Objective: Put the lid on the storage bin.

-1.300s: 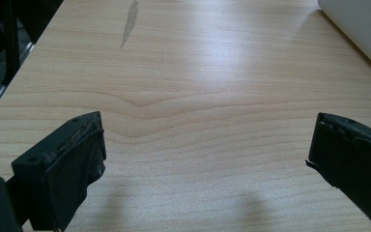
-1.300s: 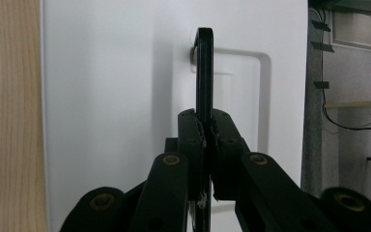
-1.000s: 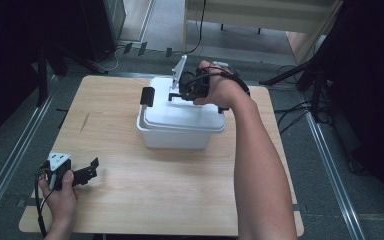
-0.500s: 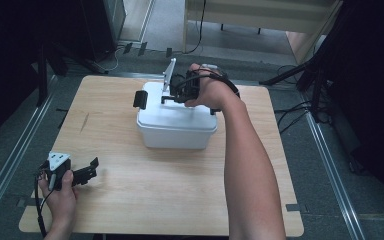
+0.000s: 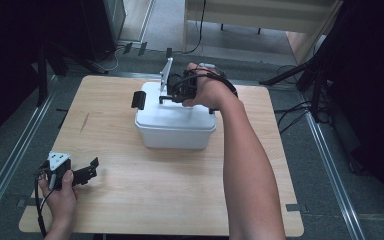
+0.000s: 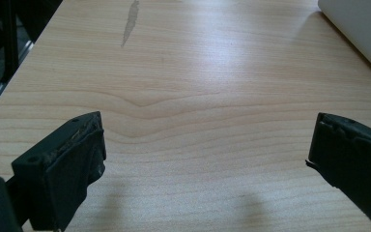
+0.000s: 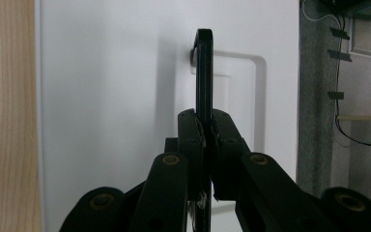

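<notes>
A white lidded box (image 5: 175, 127) stands in the middle of the wooden table (image 5: 130, 200). A thin black handle (image 7: 204, 72) rises from its white lid (image 7: 116, 96). My right gripper (image 7: 204, 130) is shut on that handle, pads pressed on both of its sides. From above, the right gripper (image 5: 172, 95) hangs over the lid's far part, with the hand behind it. A black latch (image 5: 138, 100) sticks out at the box's left end. My left gripper (image 5: 92, 169) rests at the table's near left, jaws wide open with nothing between them (image 6: 207, 154).
The box's corner (image 6: 362, 29) shows at the upper right of the left gripper view. A dark streak (image 6: 130, 21) marks the wood. Metal rails (image 5: 10, 160) run along both table sides; cables and stands lie on the floor at the far right (image 5: 305, 80).
The right gripper has shifted a little to the left, still clamped on the handle, and the box has slid left with it. The left gripper has stayed put.
</notes>
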`<state>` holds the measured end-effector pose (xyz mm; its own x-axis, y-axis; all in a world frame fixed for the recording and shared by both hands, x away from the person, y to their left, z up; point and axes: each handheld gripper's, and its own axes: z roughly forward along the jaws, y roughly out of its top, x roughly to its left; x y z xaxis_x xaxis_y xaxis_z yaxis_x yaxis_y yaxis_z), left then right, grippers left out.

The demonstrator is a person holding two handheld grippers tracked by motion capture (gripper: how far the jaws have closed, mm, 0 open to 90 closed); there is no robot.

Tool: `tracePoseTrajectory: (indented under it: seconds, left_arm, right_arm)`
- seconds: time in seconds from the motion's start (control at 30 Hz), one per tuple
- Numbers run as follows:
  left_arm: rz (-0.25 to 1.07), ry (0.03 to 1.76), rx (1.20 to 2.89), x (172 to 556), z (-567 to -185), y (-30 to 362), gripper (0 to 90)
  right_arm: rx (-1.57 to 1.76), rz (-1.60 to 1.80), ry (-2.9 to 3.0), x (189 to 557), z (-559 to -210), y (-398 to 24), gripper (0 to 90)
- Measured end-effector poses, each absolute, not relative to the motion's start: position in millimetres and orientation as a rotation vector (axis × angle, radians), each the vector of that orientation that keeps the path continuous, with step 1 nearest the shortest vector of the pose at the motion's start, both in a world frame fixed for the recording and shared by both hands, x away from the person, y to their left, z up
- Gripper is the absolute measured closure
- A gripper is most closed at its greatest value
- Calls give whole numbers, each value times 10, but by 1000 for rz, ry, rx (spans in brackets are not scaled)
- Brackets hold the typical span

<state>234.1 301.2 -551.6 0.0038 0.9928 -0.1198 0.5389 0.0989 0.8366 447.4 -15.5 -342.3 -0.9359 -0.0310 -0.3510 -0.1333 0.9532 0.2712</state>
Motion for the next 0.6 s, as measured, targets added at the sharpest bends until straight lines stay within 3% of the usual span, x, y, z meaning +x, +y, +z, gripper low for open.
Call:
tracePoseTrajectory:
  seconds: [0.43, 0.47, 0.5, 0.57, 0.6]
  left_arm:
    - [766, 1633, 1531, 2343, -5515, 3017, 0]
    - [765, 1633, 1534, 2341, -5514, 3018, 0]
    - [765, 1633, 1534, 2341, -5514, 3018, 0]
    - [764, 1633, 1533, 2341, -5514, 3019, 0]
    - [765, 1634, 1532, 2343, -5515, 3018, 0]
  right_arm:
    - [-105, 409, 2769, 4456, -3498, -143, 840]
    - [-115, 425, 2799, 4449, -3507, -146, 752]
    - [-115, 425, 2799, 4449, -3507, -146, 752]
    - [-104, 439, 2831, 4417, -3515, -143, 628]
    - [-63, 451, 2850, 4395, -3506, -147, 491]
